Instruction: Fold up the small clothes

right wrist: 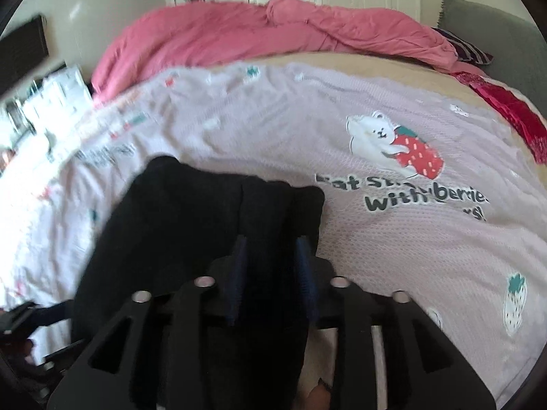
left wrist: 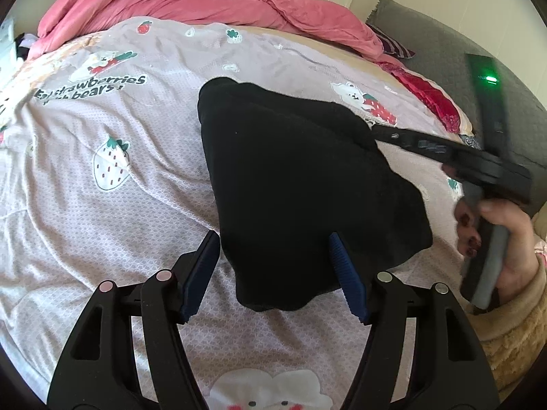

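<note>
- The black garment (left wrist: 301, 184) lies bunched on the bed's printed sheet (left wrist: 102, 205), partly lifted at one side.
- The left gripper (left wrist: 273, 273) is wide open, its jaws either side of the garment's near corner and holding nothing; closing from here could catch only a thin edge, which would slip.
- The right gripper (right wrist: 273, 273) has its jaws narrowed around a ridge of cloth, apparently pinching it, though blur leaves the hold uncertain.
- Pulling with one hand alone could drag the whole garment across the sheet, skew the fold or wrinkle the sheet beneath.
</note>
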### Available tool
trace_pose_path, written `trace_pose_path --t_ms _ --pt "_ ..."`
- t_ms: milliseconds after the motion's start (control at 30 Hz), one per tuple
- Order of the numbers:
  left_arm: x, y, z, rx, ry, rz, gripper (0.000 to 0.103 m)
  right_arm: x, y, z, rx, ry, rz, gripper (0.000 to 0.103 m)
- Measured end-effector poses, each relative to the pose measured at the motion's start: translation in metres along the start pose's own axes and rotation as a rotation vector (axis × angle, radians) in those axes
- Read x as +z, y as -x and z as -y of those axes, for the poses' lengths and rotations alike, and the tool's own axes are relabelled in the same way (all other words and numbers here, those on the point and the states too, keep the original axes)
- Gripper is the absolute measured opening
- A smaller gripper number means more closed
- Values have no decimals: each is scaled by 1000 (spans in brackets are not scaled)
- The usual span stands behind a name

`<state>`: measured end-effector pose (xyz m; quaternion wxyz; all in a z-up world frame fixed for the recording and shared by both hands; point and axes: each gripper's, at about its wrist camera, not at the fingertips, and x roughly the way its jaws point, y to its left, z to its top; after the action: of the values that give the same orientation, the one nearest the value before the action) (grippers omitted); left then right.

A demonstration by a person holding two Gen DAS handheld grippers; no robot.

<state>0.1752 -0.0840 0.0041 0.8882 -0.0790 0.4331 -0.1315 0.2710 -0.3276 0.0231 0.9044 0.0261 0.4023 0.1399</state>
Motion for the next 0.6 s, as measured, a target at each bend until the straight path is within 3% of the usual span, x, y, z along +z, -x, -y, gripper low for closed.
trace_pose_path --t_ms 33,100,233,333,433,600 --pt "0 4 1 -4 2 8 58 0 8 0 10 -8 15 48" --pt "0 11 2 -5 0 20 60 -3 28 0 26 -15 51 51" --pt "-1 29 6 0 -14 56 69 -15 75 0 70 -46 134 75" --pt "-3 45 7 9 -22 92 83 -27 105 -2 90 -58 187 90" --pt "-7 58 7 14 -23 120 93 -41 130 -5 96 -56 233 96" --pt "-18 77 9 49 -44 154 93 -66 153 -14 84 -48 258 98"
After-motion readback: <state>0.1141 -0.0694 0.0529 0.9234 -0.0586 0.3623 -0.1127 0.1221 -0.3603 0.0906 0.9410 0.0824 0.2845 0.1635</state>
